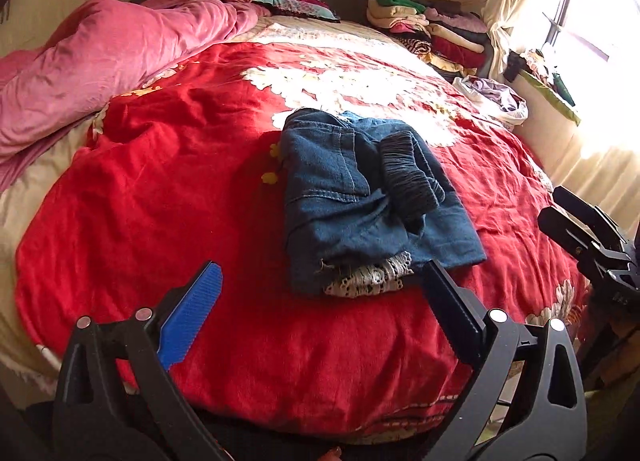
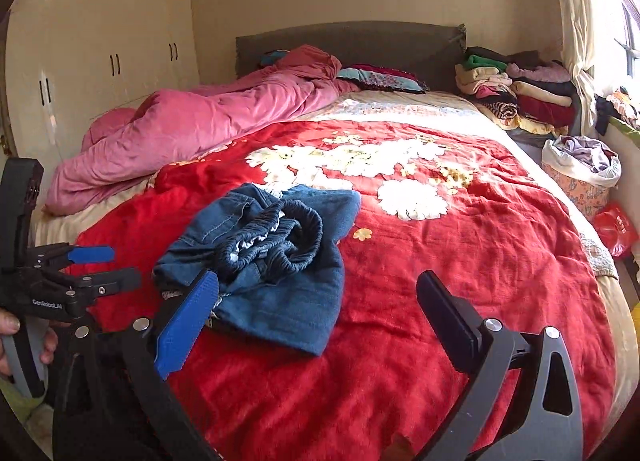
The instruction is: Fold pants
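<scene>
Blue denim pants (image 1: 360,197) lie in a folded bundle on the red flowered bedspread (image 1: 168,189), elastic waistband on top and a lace hem sticking out at the near end. They also show in the right wrist view (image 2: 276,261). My left gripper (image 1: 320,285) is open and empty, just short of the bundle's near edge. My right gripper (image 2: 316,297) is open and empty, beside the bundle's right side. The right gripper shows at the right edge of the left wrist view (image 1: 560,209). The left gripper shows at the left of the right wrist view (image 2: 120,265).
A pink duvet (image 1: 100,57) is heaped at the far left. Stacks of folded clothes (image 1: 432,29) sit by the headboard at the far right. A bag of laundry (image 2: 580,169) stands beside the bed near the window. A wardrobe (image 2: 100,61) fills the left wall.
</scene>
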### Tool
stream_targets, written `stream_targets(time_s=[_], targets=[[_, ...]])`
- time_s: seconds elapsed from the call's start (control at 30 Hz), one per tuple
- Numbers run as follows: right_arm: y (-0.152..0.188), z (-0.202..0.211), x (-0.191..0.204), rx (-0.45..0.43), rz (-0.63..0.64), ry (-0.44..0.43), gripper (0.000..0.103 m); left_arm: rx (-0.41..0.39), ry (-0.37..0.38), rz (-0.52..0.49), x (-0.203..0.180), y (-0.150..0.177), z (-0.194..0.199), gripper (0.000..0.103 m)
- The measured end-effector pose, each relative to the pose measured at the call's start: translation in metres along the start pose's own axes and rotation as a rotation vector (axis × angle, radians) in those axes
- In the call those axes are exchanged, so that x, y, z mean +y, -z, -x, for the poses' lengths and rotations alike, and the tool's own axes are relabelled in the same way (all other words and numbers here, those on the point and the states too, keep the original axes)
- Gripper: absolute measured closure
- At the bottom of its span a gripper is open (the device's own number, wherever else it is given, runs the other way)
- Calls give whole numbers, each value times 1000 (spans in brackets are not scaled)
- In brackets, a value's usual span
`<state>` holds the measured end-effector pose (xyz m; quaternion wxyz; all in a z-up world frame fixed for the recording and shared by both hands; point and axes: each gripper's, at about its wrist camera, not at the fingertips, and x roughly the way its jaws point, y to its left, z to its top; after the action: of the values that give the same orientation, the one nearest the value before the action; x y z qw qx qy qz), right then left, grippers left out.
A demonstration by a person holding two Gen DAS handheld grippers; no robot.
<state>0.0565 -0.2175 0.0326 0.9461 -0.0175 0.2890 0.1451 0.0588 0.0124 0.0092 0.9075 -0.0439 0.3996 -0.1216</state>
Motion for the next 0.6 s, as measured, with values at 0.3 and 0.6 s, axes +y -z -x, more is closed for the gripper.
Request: stream_targets(time_s=[0.3, 0.6], targets=[[32, 6, 12, 78, -18, 40, 5, 23, -11, 26, 6, 24, 3, 10], [53, 0, 23, 123, -52, 16, 5, 49, -30, 25, 3, 42, 0, 10]])
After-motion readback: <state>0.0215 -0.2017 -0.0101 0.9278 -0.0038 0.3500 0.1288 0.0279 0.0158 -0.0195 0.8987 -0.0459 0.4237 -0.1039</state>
